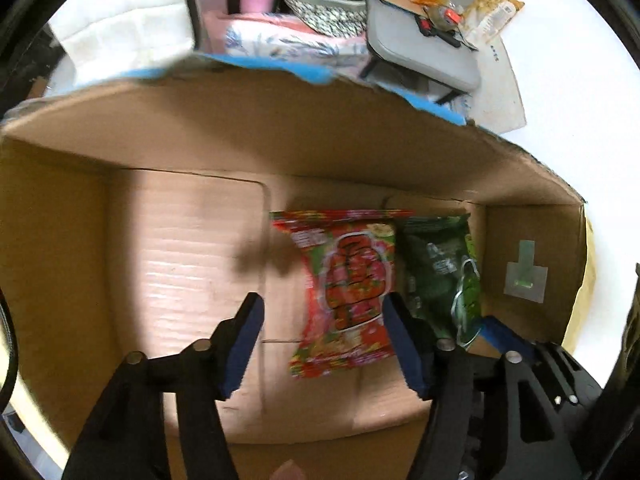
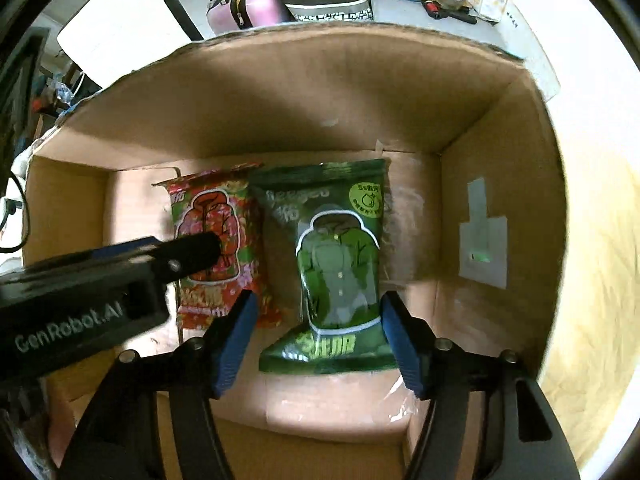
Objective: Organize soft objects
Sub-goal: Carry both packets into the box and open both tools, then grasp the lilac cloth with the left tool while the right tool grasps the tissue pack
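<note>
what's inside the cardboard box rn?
Inside the cardboard box: a red snack packet and a green snack packet flat on the floor, side by side, green edge overlapping red. Anything beneath the packets is hidden. Both grippers are open above them.

Low in the frame, the right gripper (image 2: 320, 336) has its blue-padded jaws spread wide, nothing between them, poised over the green packet (image 2: 336, 268). That packet lies flat on the floor of the cardboard box (image 2: 280, 92), touching the red packet (image 2: 216, 236) to its left. From the left edge, the left gripper (image 2: 120, 276) reaches in over the red packet; its jaws can't be read here.
</note>
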